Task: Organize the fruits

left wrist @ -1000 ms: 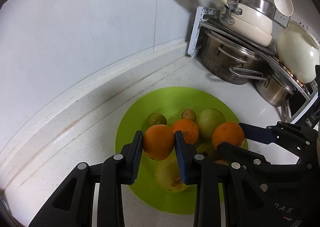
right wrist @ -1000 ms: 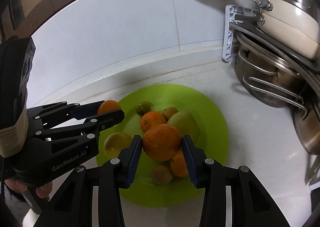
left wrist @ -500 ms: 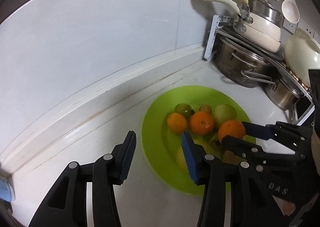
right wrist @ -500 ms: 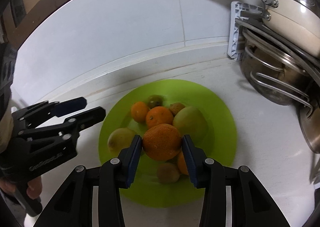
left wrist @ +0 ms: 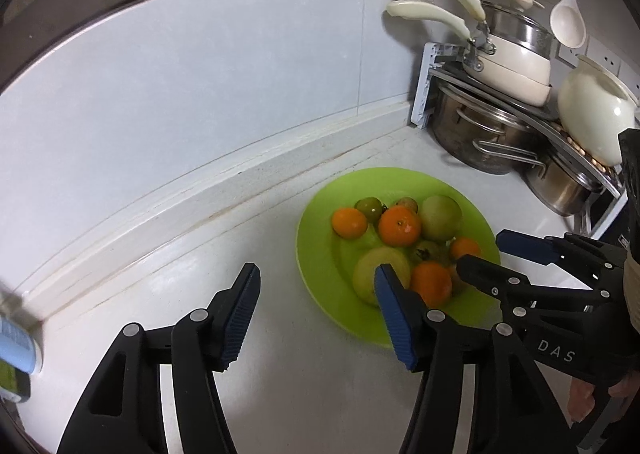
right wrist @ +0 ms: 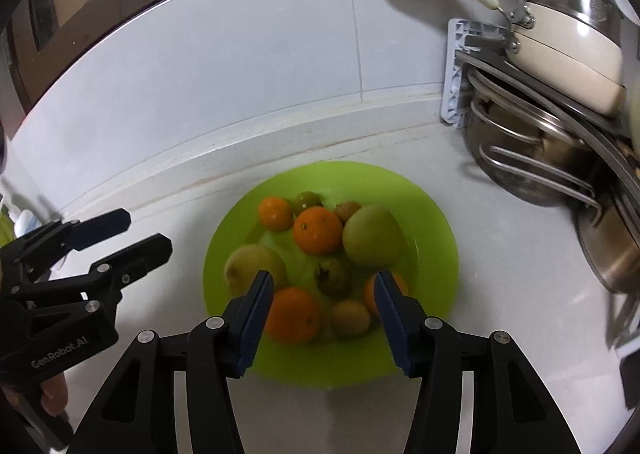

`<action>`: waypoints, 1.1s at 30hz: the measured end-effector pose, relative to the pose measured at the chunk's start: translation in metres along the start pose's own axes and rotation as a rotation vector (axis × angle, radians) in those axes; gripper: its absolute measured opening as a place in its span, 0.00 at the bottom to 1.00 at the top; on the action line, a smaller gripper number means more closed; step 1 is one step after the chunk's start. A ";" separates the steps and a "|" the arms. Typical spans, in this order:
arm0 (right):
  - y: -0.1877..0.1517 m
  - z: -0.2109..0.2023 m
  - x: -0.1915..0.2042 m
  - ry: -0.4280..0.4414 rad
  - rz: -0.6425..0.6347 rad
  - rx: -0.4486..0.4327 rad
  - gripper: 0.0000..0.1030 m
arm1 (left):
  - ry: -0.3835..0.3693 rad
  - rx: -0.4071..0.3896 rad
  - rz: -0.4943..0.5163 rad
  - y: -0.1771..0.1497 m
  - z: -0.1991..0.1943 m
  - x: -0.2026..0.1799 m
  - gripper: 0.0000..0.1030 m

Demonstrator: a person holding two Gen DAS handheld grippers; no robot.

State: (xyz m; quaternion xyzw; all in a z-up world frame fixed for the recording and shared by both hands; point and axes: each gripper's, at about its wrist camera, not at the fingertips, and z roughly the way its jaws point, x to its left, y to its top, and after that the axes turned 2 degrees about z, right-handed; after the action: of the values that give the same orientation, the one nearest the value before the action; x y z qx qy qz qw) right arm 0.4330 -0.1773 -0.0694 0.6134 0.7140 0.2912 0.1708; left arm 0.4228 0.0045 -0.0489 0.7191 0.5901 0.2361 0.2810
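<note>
Both the left hand-held gripper [left wrist: 316,310] and the right hand-held gripper [right wrist: 324,318] are opening with nothing between their jaws, having released their oranges onto the round lime-green plastic plate [right wrist: 436,222], so both placements appear complete.

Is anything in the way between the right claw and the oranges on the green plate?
Nothing visible. The right gripper, jaws opening and empty, hangs right over the green plate, with an orange lying free just below.
</note>
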 end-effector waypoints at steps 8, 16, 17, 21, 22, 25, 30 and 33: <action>-0.032 -0.034 0.012 -0.057 -0.009 -0.039 0.60 | -0.005 -0.041 0.007 -0.031 -0.037 -0.005 0.68; -0.075 -0.093 0.035 -0.140 -0.015 -0.135 0.71 | -0.028 -0.115 0.029 -0.059 -0.086 -0.016 0.80; -0.081 -0.101 0.037 -0.149 -0.014 -0.149 0.73 | -0.031 -0.126 0.036 -0.063 -0.094 -0.018 0.80; -0.097 -0.126 0.043 -0.163 -0.010 -0.184 0.77 | -0.049 -0.168 0.048 -0.076 -0.125 -0.024 0.85; -0.101 -0.133 0.044 -0.162 -0.006 -0.191 0.79 | -0.046 -0.181 0.050 -0.079 -0.133 -0.024 0.86; -0.113 -0.151 0.048 -0.166 -0.007 -0.212 0.79 | -0.030 -0.209 0.035 -0.090 -0.155 -0.026 0.92; -0.137 -0.188 0.053 -0.187 -0.040 -0.242 0.82 | -0.007 -0.242 -0.013 -0.115 -0.188 -0.033 0.96; -0.154 -0.213 0.057 -0.209 -0.070 -0.269 0.84 | 0.004 -0.260 -0.024 -0.131 -0.207 -0.043 0.97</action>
State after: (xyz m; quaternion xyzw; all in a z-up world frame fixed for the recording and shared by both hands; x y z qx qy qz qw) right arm 0.1748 -0.1775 0.0055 0.5867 0.6678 0.3127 0.3348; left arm 0.1814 0.0075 0.0127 0.6689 0.5636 0.3089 0.3735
